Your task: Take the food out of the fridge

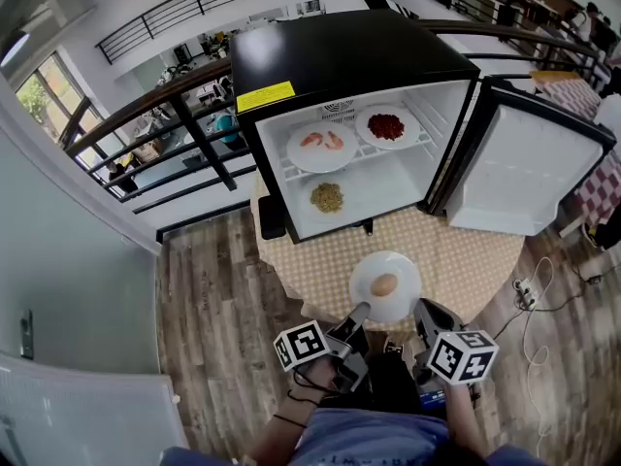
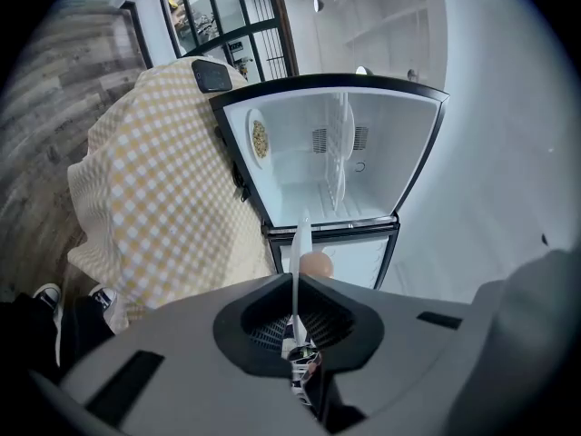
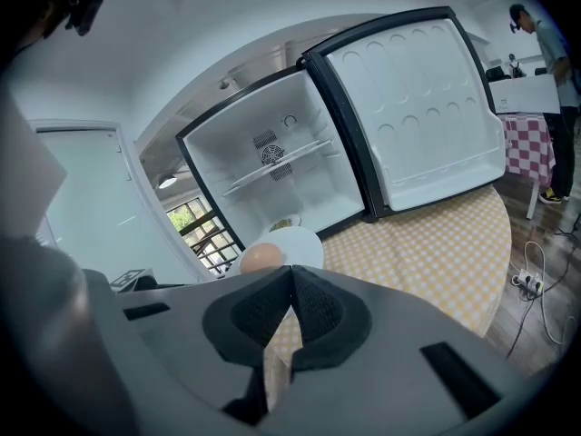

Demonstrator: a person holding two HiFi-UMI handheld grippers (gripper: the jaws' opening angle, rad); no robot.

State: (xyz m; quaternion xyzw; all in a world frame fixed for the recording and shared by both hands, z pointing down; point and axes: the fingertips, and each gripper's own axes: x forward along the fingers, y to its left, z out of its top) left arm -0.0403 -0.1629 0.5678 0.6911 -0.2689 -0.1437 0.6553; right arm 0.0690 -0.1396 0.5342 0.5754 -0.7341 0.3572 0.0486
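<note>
A white plate (image 1: 400, 272) with a brown egg-shaped food (image 1: 384, 284) hangs over the table's near edge, in front of the open black fridge (image 1: 349, 56). My left gripper (image 1: 360, 311) is shut on the plate's near-left rim; in the left gripper view the plate (image 2: 302, 239) runs edge-on between the jaws, with the food (image 2: 316, 263) beside it. My right gripper (image 1: 424, 309) is shut and empty by the plate's right rim; its view shows the plate (image 3: 300, 243) just beyond its closed jaws (image 3: 292, 275). Inside the fridge stay a shrimp plate (image 1: 322, 147), a red-food plate (image 1: 387, 126) and a grain plate (image 1: 327, 198).
The fridge stands on a round table with a yellow checked cloth (image 1: 466, 260). Its door (image 1: 524, 173) swings open to the right. A cable and power strip (image 1: 529, 294) lie on the wood floor at the right. A red checked table (image 1: 602, 183) is at the far right, a railing (image 1: 175, 105) behind.
</note>
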